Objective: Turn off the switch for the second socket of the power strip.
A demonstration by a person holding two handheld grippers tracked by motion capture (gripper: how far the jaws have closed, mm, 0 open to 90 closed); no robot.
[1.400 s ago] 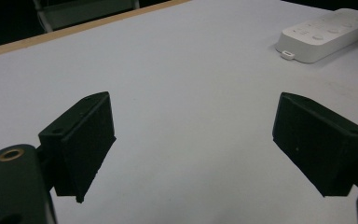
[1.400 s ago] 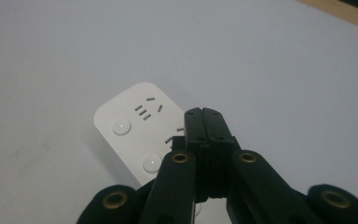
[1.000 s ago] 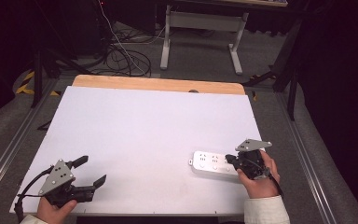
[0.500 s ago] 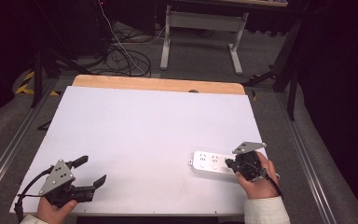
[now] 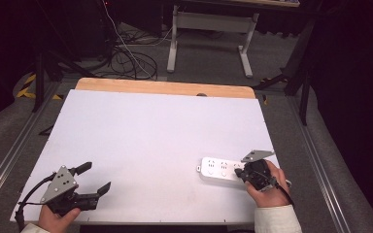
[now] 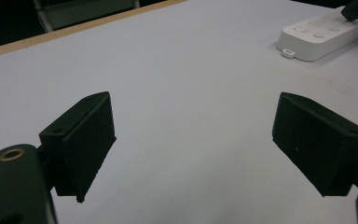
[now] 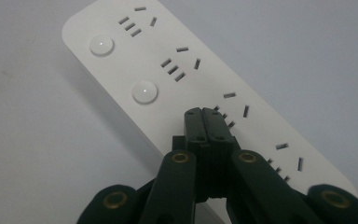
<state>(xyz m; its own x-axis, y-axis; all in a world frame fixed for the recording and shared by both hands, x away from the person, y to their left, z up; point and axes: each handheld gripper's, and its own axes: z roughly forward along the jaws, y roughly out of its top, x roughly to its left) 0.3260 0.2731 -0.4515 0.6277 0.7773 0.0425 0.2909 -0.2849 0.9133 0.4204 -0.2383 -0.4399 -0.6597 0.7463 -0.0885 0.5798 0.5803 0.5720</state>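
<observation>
A white power strip [image 5: 218, 169] lies flat on the white table [image 5: 150, 131] at the near right. It has several socket groups and round buttons [image 7: 145, 91]. My right gripper [image 5: 243, 171] is shut with nothing between its jaws. Its joined tips [image 7: 204, 114] point down at the strip's top face beside the third socket group; I cannot tell whether they touch it. My left gripper [image 5: 97, 177] rests at the near left corner, open, its jaws wide apart [image 6: 193, 144] over bare table. In the left gripper view the strip [image 6: 321, 35] sits far off at the upper right.
A wooden strip [image 5: 165, 87] runs along the table's far edge. Metal rails [image 5: 320, 170] flank both sides. Beyond the far edge are floor cables [image 5: 131, 58] and the legs of a white stand [image 5: 209, 29].
My right gripper has tipped slightly down and nearer over the power strip. The left gripper and the strip have stayed where they were.
</observation>
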